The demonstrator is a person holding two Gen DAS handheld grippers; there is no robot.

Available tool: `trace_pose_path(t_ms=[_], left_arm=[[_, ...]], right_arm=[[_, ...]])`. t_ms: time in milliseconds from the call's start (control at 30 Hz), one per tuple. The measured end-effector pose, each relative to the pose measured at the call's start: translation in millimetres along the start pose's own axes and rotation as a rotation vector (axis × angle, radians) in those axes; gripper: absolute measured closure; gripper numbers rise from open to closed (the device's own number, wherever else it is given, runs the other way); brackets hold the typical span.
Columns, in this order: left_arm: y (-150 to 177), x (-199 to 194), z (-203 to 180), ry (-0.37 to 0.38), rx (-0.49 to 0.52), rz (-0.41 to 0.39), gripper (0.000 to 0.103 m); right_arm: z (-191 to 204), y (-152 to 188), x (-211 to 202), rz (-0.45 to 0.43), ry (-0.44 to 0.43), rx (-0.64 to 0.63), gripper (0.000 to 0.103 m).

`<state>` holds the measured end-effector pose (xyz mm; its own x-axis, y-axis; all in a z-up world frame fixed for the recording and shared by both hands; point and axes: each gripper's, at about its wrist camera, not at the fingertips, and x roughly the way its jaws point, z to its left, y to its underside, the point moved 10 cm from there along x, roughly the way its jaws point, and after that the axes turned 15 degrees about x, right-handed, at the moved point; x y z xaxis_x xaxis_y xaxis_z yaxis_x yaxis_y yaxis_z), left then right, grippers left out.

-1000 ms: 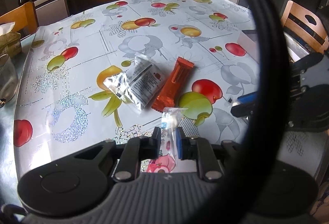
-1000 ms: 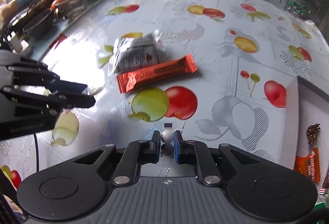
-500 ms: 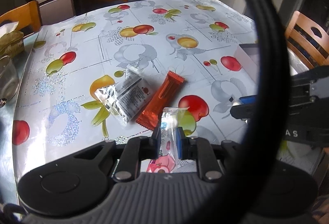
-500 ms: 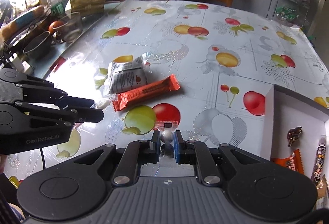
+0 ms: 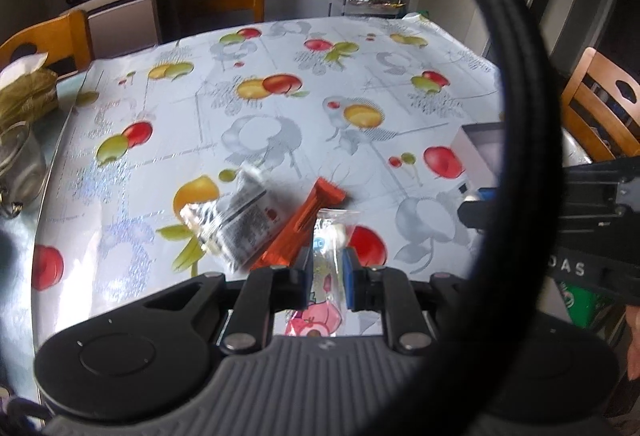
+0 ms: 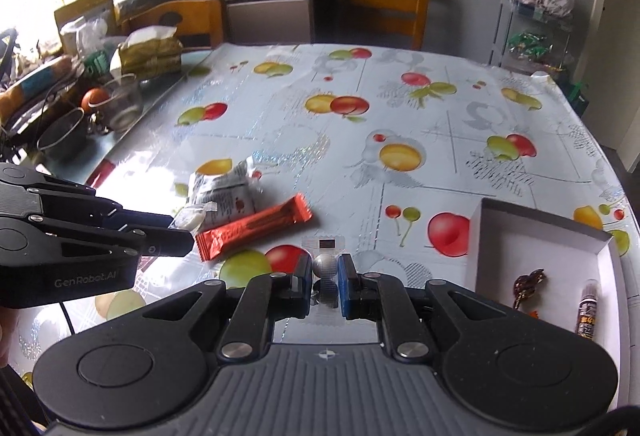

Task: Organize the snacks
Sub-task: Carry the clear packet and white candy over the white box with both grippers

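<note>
At the bottom centre of the left wrist view, the left gripper [image 5: 326, 268] pinches a clear candy packet [image 5: 326, 276] between its blue-padded fingers; the wrapper shows a pink cartoon print low down and a white sweet near its top, which stands up past the fingertips. At the bottom centre of the right wrist view, the right gripper [image 6: 325, 276] is clamped on a small clear wrapper with a silvery ball [image 6: 325, 264] inside, its flat top tab sticking out above the pads. Both grippers tilt downward over the table, clear of its surface. The left gripper also shows at the left edge of the right view, and the right gripper at the right edge of the left view.

Just beyond the fingertips, near mid-frame, an orange snack bar [image 6: 256, 227] lies on the tablecloth [image 6: 400, 108], touching a crumpled silver packet [image 6: 224, 192] to its upper left. At the lower right of the right view, a white box [image 6: 536, 226] holds a few small sweets.

The cloth is pale with printed fruit. Farther off, wooden chairs [image 6: 382, 2] stand around the table, clutter fills the upper left, and a wire shelf [image 6: 532, 32] stands at the upper right.
</note>
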<state>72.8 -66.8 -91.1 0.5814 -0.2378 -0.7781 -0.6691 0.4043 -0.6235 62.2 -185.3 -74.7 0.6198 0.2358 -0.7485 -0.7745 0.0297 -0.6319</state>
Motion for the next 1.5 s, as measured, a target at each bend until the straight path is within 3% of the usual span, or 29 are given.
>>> trace_pose_path(t_ms=[1500], left_arm=[[-42,9,-55,0.097,0.096,-0.044,0.091]], right_arm=[[-49,-11,-34,-0.07,0.068,0.096,0.087]])
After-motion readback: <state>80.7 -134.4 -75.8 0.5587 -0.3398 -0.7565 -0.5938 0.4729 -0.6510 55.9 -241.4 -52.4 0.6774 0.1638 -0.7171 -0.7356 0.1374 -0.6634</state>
